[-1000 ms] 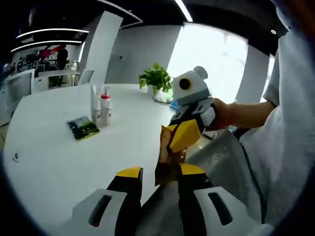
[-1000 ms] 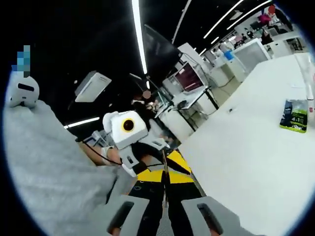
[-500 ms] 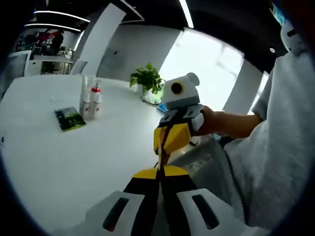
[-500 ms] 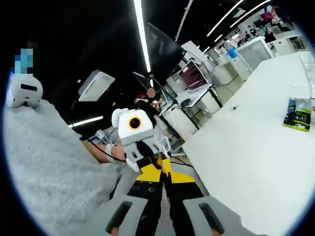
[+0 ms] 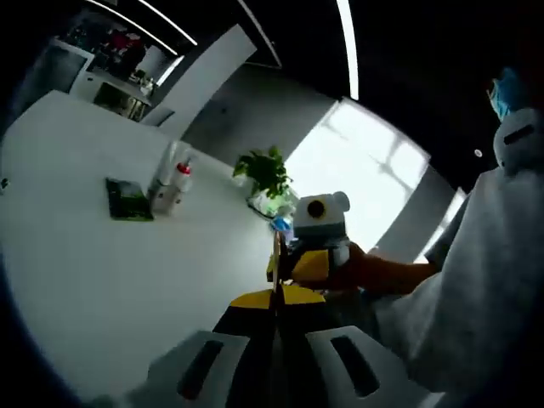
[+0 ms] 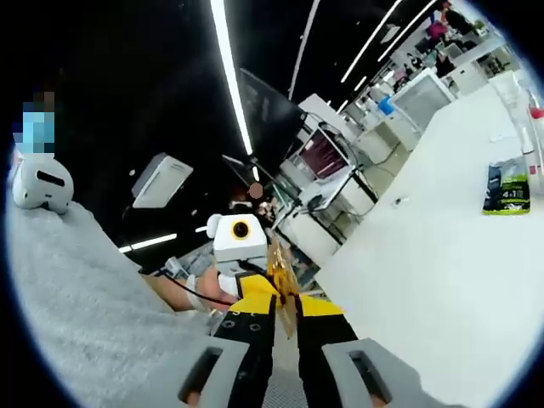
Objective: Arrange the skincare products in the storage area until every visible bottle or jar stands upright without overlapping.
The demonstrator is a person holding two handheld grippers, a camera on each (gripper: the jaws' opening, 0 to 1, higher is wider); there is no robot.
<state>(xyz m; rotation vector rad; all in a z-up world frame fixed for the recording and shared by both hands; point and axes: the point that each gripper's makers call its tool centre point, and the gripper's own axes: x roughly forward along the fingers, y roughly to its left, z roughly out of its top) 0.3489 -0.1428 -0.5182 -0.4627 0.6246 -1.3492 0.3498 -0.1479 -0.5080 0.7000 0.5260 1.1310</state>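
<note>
Left gripper view takes in the broad white table [image 5: 102, 280], the largest thing in sight, sweeping from the lower left up toward a bright window. Beside it on the right is the person's grey sleeve [image 5: 476, 297], and a hand [image 5: 374, 272] holds the right gripper [image 5: 293, 263] facing this camera. The left gripper [image 5: 274, 299] has its yellow-tipped jaws drawn together on a thin brown packet [image 5: 276, 255], seen edge-on, which runs up between them to the right gripper's jaws, also pinched on it. Far across the table a leafy plant [image 5: 265, 170] stands near the window; left of it two pump bottles [image 5: 170, 183] stand upright and close together, one with a red collar, and a flat dark green sachet [image 5: 127, 200] lies just beside them. Right gripper view shows the same table [image 6: 442, 280], the sleeve [image 6: 85, 323], and the left gripper [image 6: 255, 293] opposite, both sets of jaws closed on the crinkled packet [image 6: 280, 272]. The sachet [image 6: 506, 187] lies far off near the bottles [image 6: 527, 110] at the right edge.
</note>
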